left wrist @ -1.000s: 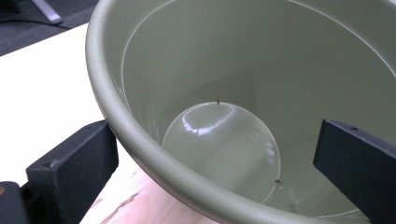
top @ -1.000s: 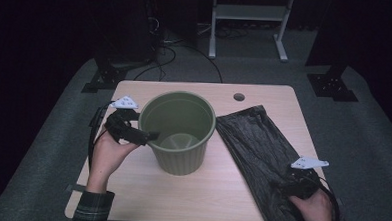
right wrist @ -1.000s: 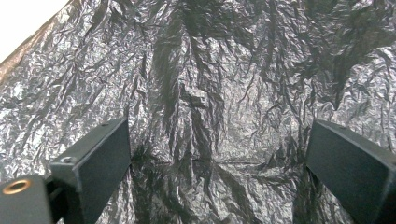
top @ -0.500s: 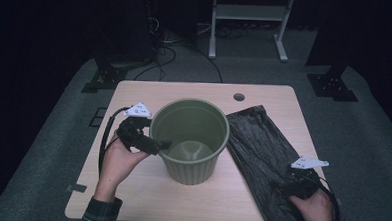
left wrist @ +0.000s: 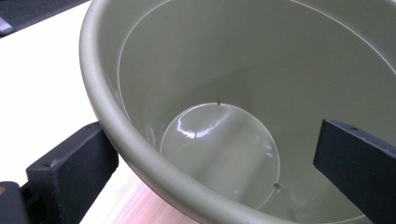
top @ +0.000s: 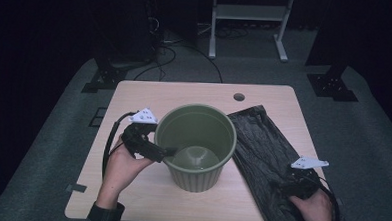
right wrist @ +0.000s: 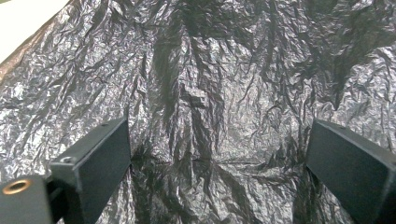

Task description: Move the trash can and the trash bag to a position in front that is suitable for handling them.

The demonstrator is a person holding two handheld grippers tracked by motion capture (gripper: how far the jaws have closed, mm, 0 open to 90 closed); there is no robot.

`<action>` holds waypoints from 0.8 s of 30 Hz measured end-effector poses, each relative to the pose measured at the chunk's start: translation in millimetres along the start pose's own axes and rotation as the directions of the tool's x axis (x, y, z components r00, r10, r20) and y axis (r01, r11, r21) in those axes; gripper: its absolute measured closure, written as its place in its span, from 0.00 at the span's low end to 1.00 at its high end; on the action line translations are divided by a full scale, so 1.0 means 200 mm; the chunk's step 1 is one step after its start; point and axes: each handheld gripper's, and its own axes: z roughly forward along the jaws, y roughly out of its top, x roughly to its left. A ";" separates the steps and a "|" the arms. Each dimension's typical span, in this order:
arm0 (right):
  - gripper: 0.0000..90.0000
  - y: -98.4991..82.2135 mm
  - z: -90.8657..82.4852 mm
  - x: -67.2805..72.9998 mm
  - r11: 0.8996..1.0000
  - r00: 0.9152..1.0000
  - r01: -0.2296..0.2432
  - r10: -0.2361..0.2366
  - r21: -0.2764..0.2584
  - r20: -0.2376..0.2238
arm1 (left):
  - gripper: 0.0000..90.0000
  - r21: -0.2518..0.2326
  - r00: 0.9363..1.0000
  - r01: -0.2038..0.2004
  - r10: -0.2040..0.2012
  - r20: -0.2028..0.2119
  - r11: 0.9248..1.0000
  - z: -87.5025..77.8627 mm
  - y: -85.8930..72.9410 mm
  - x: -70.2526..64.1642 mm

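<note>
An empty green plastic bucket (top: 197,155) stands upright on the middle of the wooden table (top: 149,93). My left gripper (top: 169,152) is open and straddles its left rim. In the left gripper view one jaw lies against the outside wall of the bucket (left wrist: 224,93) and the other hangs inside, well off the wall; the left gripper (left wrist: 210,172) is spread wide. A crumpled black plastic bag (top: 262,143) lies flat to the right of the bucket and touches it. My right gripper (top: 298,181) rests open on the bag's near end, with the bag (right wrist: 210,70) between its spread jaws (right wrist: 219,163).
A round cable hole (top: 239,97) sits near the table's far edge. A white metal stand (top: 248,12) and cables (top: 187,45) are on the floor beyond. The bag's near end reaches past the table's front right corner.
The left gripper and the bucket have slid together to the right, so the bucket now touches the bag. The right gripper and the bag stayed put.
</note>
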 end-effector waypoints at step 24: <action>0.06 0.00 0.00 0.00 1.000 1.000 -0.001 0.001 0.000 0.000 | 0.00 -0.089 0.998 0.012 -0.018 -0.067 0.996 -0.28 -0.04 0.03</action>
